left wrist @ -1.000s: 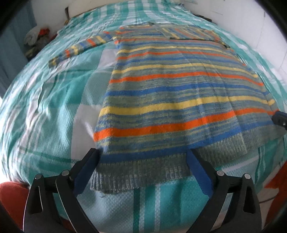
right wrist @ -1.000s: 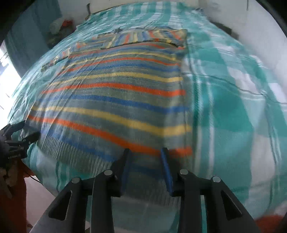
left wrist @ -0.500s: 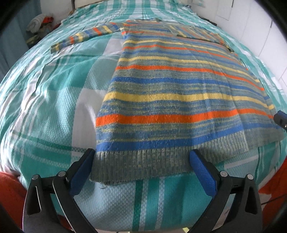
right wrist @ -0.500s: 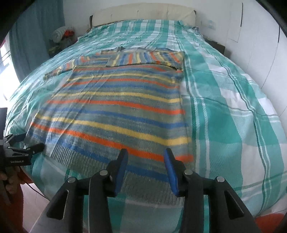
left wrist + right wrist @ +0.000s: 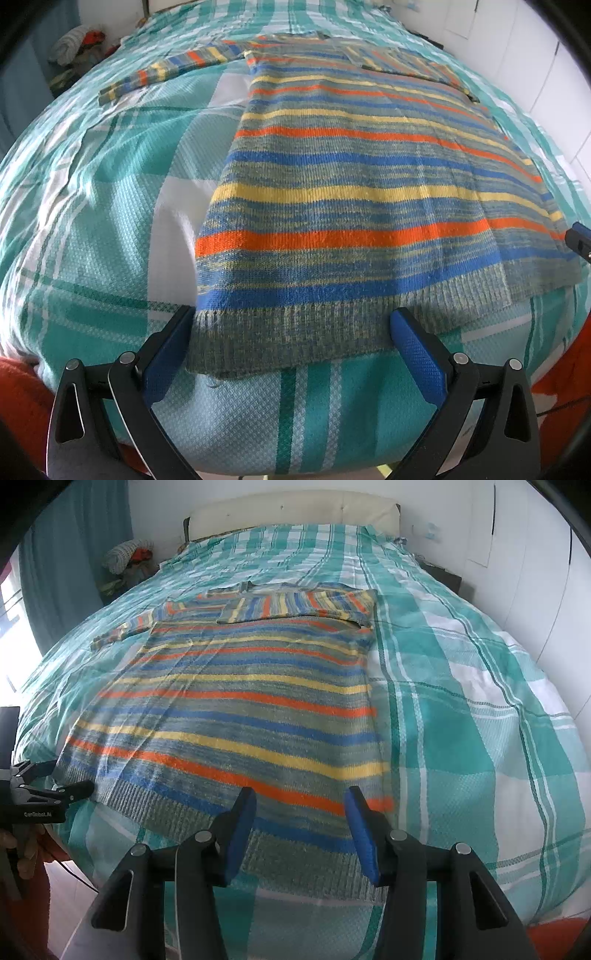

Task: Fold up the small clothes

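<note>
A knitted sweater [image 5: 354,206] with orange, yellow and blue stripes lies flat on the bed. One sleeve [image 5: 295,603] is folded across its chest. The other sleeve [image 5: 166,72] stretches out to the left. My left gripper [image 5: 291,325] is open wide and straddles the ribbed hem [image 5: 295,339] near its left corner. My right gripper [image 5: 300,806] hovers over the hem's right part [image 5: 295,853]. Its jaws are opening and the pads do not press on the cloth, which lies flat between them. Each gripper shows at the edge of the other's view: right gripper [image 5: 580,242], left gripper [image 5: 62,777].
The bed's teal and white checked cover [image 5: 461,709] spreads wide to the right of the sweater. A cream headboard [image 5: 295,513] stands at the far end, with a pile of clothes [image 5: 127,555] beside it. A hand [image 5: 26,856] holds the left gripper at the bed's near left corner.
The right gripper's jaws have spread wider and it has tipped up a little, showing more of the bed. The sweater lies as before. The left gripper has hardly moved.
</note>
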Demonstrator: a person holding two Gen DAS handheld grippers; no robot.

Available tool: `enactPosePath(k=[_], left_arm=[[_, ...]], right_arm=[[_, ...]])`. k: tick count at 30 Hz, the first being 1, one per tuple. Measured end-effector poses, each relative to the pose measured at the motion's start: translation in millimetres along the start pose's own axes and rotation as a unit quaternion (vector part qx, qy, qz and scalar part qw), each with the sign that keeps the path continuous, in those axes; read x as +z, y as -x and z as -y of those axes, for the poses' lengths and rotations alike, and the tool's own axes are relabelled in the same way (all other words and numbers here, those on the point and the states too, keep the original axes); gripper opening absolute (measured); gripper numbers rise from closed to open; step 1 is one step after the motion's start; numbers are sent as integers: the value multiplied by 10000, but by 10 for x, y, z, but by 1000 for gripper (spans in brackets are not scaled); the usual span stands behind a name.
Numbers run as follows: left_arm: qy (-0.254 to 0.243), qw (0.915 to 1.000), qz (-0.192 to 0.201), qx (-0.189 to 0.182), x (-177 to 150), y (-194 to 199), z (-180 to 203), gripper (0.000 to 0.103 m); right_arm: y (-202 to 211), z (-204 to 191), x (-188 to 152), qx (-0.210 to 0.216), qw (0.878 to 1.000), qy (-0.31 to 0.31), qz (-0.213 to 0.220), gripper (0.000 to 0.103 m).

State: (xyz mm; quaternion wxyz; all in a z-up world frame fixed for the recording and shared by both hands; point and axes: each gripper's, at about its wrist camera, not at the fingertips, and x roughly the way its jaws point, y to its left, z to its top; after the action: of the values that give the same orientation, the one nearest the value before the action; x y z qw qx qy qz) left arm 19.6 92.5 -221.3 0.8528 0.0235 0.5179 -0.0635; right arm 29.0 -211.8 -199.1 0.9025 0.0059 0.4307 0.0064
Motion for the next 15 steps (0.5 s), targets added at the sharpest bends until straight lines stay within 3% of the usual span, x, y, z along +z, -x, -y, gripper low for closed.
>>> enactPosePath(k=[15], left_arm=[[-28, 10000, -84, -20, -5, 13, 22, 103]], right_arm=[[-35, -9, 8, 53, 10000, 17, 29, 50]])
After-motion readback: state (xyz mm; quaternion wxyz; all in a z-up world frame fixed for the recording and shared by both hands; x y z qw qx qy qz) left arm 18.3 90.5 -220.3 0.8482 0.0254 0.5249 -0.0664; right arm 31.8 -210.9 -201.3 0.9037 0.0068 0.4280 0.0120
